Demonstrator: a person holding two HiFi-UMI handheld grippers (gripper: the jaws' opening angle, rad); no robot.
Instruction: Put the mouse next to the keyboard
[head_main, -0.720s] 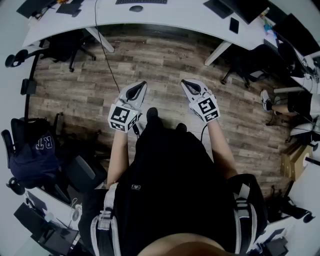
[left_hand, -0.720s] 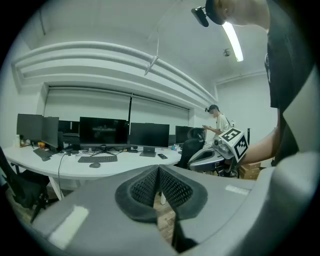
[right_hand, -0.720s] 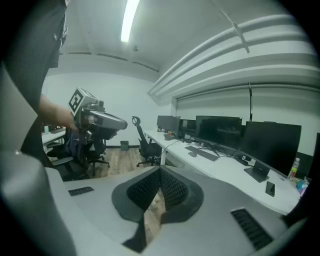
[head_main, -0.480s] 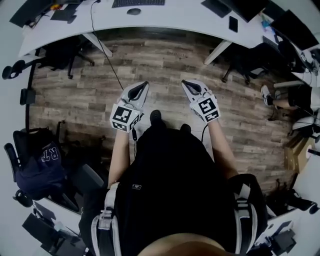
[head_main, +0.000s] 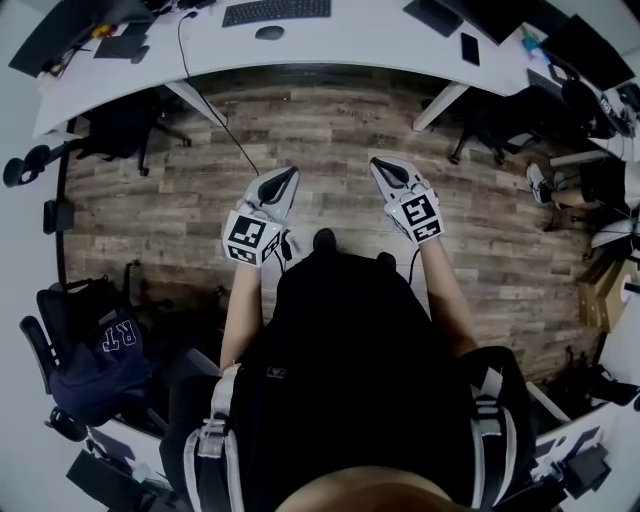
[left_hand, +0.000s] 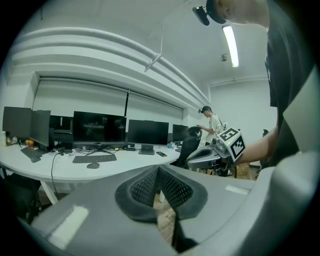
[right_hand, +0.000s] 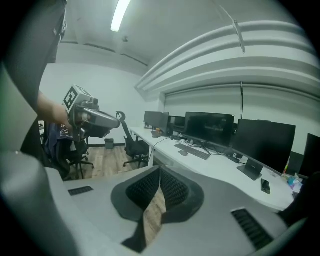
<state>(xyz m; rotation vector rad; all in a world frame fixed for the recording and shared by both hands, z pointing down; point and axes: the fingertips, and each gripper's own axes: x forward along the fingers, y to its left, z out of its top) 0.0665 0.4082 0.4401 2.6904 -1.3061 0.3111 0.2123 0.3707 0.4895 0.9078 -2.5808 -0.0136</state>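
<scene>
A dark keyboard (head_main: 275, 11) lies on the white curved desk (head_main: 350, 40) far ahead, with a dark mouse (head_main: 269, 32) just in front of it. Both show small in the left gripper view, the keyboard (left_hand: 94, 158) and the mouse (left_hand: 93, 165), and in the right gripper view, the keyboard (right_hand: 192, 151) and the mouse (right_hand: 183, 153). My left gripper (head_main: 290, 172) and right gripper (head_main: 375, 162) are held side by side over the wood floor, well short of the desk. Both are shut with nothing between their pads.
Office chairs stand by the desk (head_main: 130, 120) and at the right (head_main: 490, 130). A backpack (head_main: 95, 350) rests on a chair at the left. Monitors (left_hand: 100, 129), a phone (head_main: 470, 48) and a hanging cable (head_main: 215, 110) are at the desk. A person (left_hand: 212, 122) stands far off.
The desk, keyboard and mouse have come further into the top of the head view as the person walks toward them. Both grippers keep the same shut pose.
</scene>
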